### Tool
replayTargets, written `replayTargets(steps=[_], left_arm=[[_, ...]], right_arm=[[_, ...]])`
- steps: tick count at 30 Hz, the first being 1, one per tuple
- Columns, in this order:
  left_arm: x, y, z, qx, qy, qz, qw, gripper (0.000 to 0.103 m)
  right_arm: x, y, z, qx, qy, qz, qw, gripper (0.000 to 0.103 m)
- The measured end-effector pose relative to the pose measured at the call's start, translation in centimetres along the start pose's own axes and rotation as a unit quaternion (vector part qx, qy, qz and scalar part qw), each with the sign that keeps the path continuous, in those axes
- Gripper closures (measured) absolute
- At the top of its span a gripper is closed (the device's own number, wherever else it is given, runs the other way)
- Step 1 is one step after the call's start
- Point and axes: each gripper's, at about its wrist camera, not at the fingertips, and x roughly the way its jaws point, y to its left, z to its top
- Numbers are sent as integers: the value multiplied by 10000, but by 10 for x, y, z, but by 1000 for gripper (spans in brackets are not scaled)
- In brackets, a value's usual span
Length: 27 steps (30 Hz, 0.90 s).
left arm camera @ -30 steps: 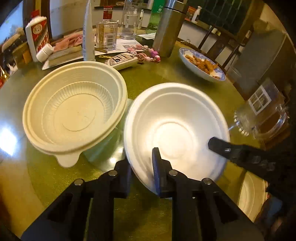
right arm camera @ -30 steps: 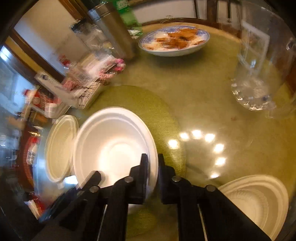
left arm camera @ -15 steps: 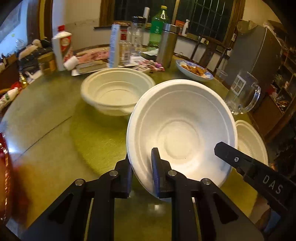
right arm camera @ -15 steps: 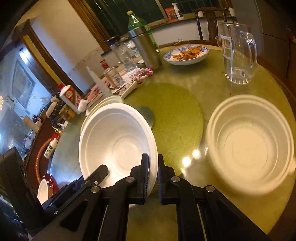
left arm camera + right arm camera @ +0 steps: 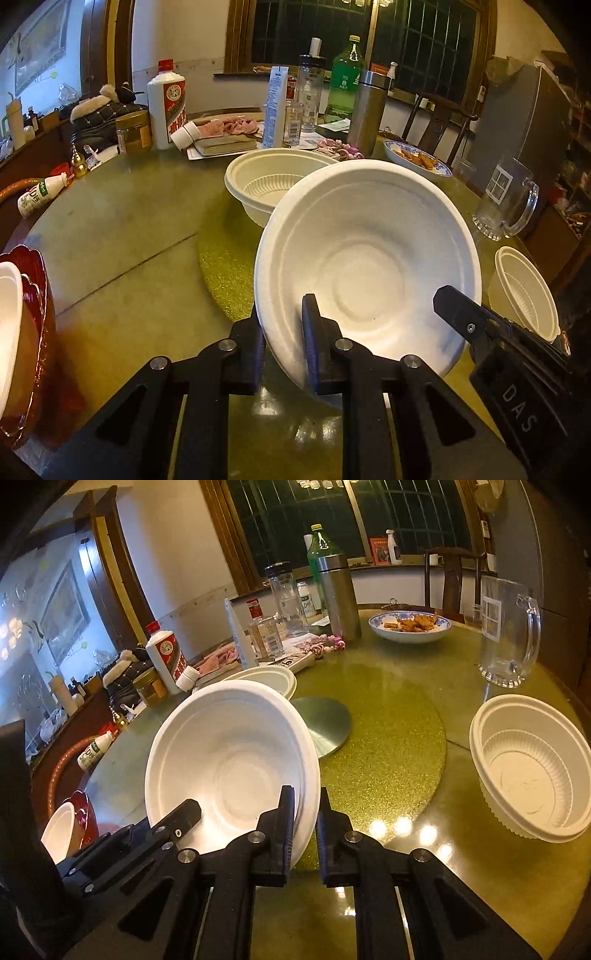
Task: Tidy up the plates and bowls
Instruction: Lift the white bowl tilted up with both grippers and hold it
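A white foam bowl [image 5: 369, 266] hangs tilted above the table, held by its rim from two sides. My left gripper [image 5: 284, 325] is shut on its near left rim, and my right gripper [image 5: 307, 808] is shut on its right rim. The same white bowl [image 5: 229, 753] fills the left of the right wrist view. A cream ribbed bowl [image 5: 273, 177] stands behind it on the table. A second ribbed bowl [image 5: 528, 771] sits at the right edge. At the far left a red plate [image 5: 33, 332] carries a white bowl.
A glass mug [image 5: 506, 635], a blue-rimmed dish of food [image 5: 410, 626], a steel flask [image 5: 340, 594] and several bottles stand along the back. A round green mat [image 5: 388, 738] with a metal disc [image 5: 325, 723] covers the table's middle.
Both grippers carried the white bowl back and leftward, away from the cream bowl. The views tilted upward, and the red plate came into sight at the left.
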Motion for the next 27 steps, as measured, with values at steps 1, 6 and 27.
replayTargets(steps=[1,6,27], left_arm=[[0,1,0,1,1,-3,10000,87],[1,1,-2,-9,40,-4,10000,87],[-1,0,-4,95,-54,34,9999,87]], right_arm=[[0,0,0,-14,-25,-9,10000,93],[1,2,-3,-73,-39,-26,10000,93],[0,0,-3,-109,-92,-40,9999,93]])
